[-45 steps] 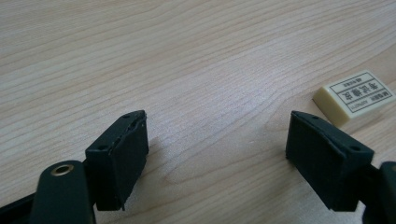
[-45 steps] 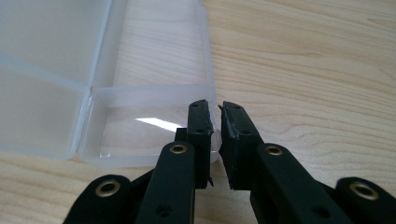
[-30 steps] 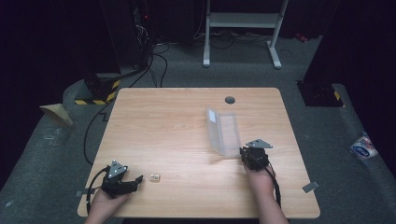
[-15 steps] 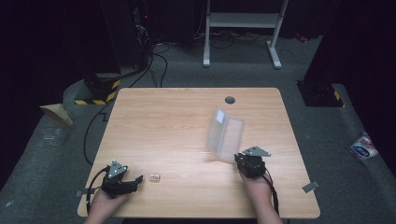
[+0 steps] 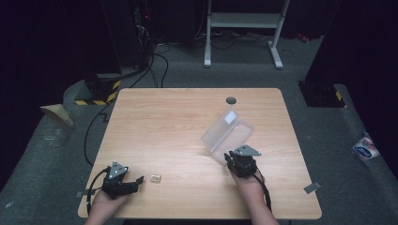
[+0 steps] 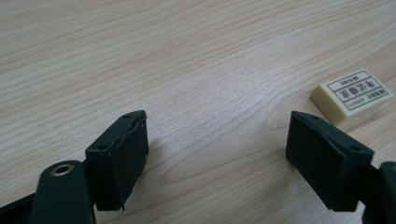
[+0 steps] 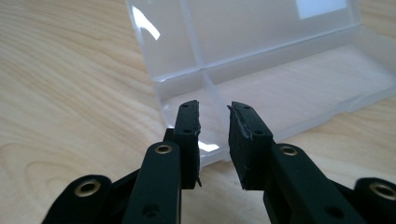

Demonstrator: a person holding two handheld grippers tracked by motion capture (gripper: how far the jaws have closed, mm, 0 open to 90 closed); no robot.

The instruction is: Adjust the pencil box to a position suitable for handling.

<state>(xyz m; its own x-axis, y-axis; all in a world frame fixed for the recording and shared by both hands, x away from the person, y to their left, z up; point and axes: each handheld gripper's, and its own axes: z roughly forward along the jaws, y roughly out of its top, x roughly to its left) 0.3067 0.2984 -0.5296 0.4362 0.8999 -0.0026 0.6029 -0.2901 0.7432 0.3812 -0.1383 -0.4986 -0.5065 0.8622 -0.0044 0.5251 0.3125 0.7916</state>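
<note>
the right hand-held gripper (image 7: 214, 140) pinches the clear box (image 7: 261, 70) wall near the counter's (image 5: 187, 122) right edge, so hold gently; the left hand-held gripper (image 6: 224, 158) sits wide open beside the eraser (image 6: 351, 94).

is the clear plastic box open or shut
Open. In the right gripper view the clear plastic box has its lid swung up behind the tray, whose divided inside shows bare. The right gripper jaws straddle the tray's near wall.

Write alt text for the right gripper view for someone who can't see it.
The right gripper has its two black jaws closed on the front wall of an open clear plastic box lying on a light wooden table. The box looks empty, its lid tilted up behind.
</note>
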